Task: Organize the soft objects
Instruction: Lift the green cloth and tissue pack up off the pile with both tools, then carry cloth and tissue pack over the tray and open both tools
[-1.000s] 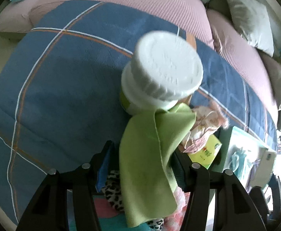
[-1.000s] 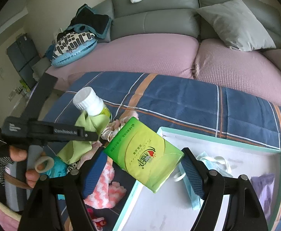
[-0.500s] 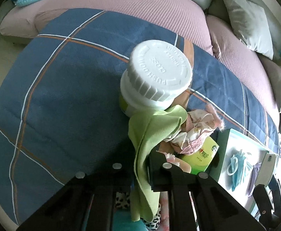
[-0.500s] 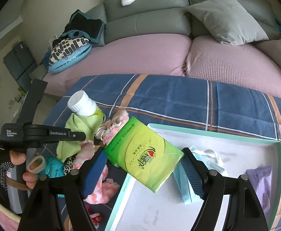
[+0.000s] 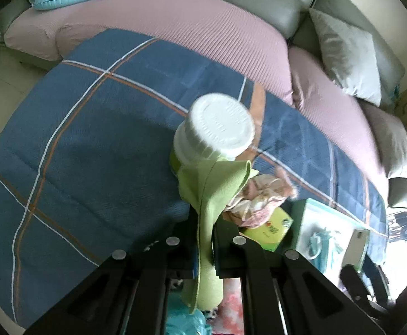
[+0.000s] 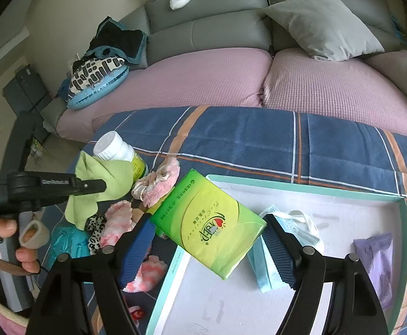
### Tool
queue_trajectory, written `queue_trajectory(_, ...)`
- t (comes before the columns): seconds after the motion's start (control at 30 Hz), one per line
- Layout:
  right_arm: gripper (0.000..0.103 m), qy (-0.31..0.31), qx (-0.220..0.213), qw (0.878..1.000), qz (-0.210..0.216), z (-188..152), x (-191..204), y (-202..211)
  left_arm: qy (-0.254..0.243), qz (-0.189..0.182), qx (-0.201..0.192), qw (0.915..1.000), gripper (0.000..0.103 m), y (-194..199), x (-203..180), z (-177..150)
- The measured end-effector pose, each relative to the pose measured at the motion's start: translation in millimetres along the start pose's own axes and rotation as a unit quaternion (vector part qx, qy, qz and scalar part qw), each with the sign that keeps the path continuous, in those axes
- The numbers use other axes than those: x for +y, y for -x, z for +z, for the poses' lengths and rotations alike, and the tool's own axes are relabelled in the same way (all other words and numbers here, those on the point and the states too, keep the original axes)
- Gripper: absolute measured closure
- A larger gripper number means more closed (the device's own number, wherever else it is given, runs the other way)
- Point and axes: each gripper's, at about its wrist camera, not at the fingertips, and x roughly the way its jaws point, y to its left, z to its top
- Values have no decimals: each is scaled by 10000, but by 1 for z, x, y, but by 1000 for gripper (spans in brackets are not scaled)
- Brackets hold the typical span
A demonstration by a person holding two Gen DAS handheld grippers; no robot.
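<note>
Left gripper (image 5: 203,231) jaws are pressed together, pinching one soft green cloth (image 5: 211,195) that drapes against a single white-capped plastic bottle (image 5: 217,128) on the blue plaid blanket (image 5: 91,139). One crumpled pink fabric (image 6: 156,184) lies beside it. Right gripper (image 6: 209,240) jaws clamp one glossy green tissue pack (image 6: 206,223) above the flat white tray (image 6: 301,192), which holds one blue face mask (image 6: 267,273) and one purple packet (image 6: 376,254)

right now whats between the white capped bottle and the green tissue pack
In the right wrist view, a crumpled pink cloth lies on the blanket between the bottle and the green tissue pack, which the right tool holds.
</note>
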Motion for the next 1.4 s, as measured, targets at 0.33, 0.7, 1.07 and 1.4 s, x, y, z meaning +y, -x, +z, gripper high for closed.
queue_trajectory(0.33, 23, -59, -446, 9990, -74, 6, -7, 38, -322, -421, -851, 9950, 95, 77, -33, -3)
queue_trajectory(0.7, 23, -347, -990, 9897, -974, -2, -51, 109, -1158, -994, -1229, 9806, 95, 125, -111, -25)
queue_trajectory(1.07, 23, -1142, -984, 9733, -1733, -38, -126, 152, -1780, -1190, -664, 9746, 95, 83, -177, -57)
queue_trajectory(1.4, 23, -1103, -195, 9795, -1675, -69, -126, 119, -1853, -1071, 184, 9767, 95, 21, -181, -103)
